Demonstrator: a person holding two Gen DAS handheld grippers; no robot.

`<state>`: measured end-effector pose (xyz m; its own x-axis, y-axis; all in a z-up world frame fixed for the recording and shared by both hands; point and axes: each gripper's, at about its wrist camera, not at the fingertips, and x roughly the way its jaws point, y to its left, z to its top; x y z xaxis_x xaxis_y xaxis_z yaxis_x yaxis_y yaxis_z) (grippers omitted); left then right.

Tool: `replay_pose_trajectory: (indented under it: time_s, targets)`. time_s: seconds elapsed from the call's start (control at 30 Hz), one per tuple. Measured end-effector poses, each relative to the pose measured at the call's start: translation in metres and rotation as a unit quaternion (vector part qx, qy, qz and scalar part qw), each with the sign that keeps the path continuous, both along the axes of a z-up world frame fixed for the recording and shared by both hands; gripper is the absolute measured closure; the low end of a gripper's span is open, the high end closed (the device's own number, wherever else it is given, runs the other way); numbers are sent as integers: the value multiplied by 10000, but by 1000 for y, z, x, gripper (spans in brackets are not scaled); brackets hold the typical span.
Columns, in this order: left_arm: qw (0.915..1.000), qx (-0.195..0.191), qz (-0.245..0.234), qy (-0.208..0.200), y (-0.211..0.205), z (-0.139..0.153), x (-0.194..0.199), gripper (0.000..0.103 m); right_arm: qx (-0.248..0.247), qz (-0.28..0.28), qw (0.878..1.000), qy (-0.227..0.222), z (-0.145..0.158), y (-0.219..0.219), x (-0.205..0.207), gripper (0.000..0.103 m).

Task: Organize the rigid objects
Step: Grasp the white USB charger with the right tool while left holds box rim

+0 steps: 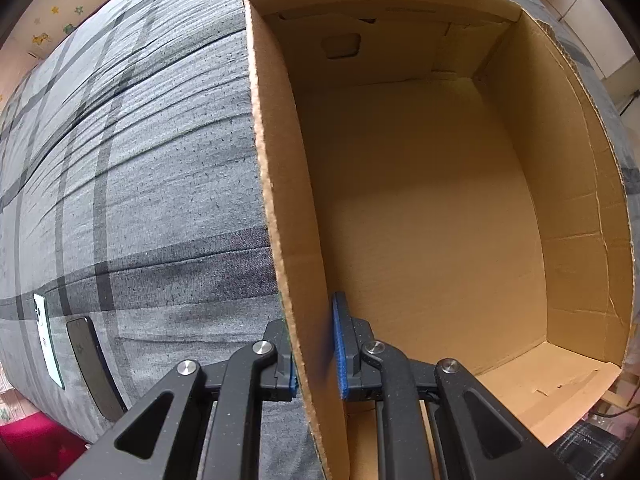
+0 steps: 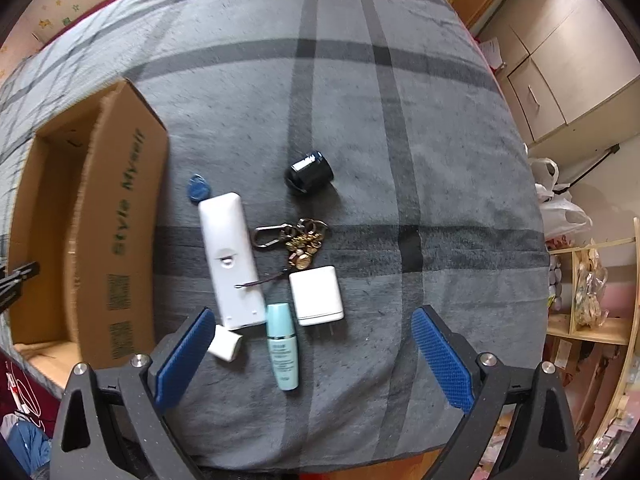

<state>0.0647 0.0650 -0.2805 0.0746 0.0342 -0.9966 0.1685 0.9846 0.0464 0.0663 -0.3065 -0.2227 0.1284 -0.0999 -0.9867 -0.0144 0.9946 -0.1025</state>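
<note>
Left wrist view: the left gripper (image 1: 315, 356) pinches the near wall of the cardboard box (image 1: 420, 208), one pad either side; two phones (image 1: 68, 348) lie on the grey plaid cover (image 1: 140, 180). Right wrist view: the right gripper (image 2: 312, 356) is spread wide above a white remote (image 2: 230, 260), keys (image 2: 298, 240), charger (image 2: 316, 295), bottle (image 2: 282, 346) and black cylinder (image 2: 309, 172), just right of the box.
</note>
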Motion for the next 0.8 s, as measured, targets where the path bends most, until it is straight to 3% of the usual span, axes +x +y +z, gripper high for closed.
replay_pose_trajectory:
  time_s: [0.57,0.67,0.8]
  targets:
    - [9998,59,183,104,5,-10,8,89,-5,195,9987,476,-66,-18,15,4]
    - [9996,61,248,133,6,-12,10,89,-23,235,9981,563,-78,-19,18,9]
    - [9994,94,306,134,6,-15,11,89,72,255,9973,690,-91,-20,19,22]
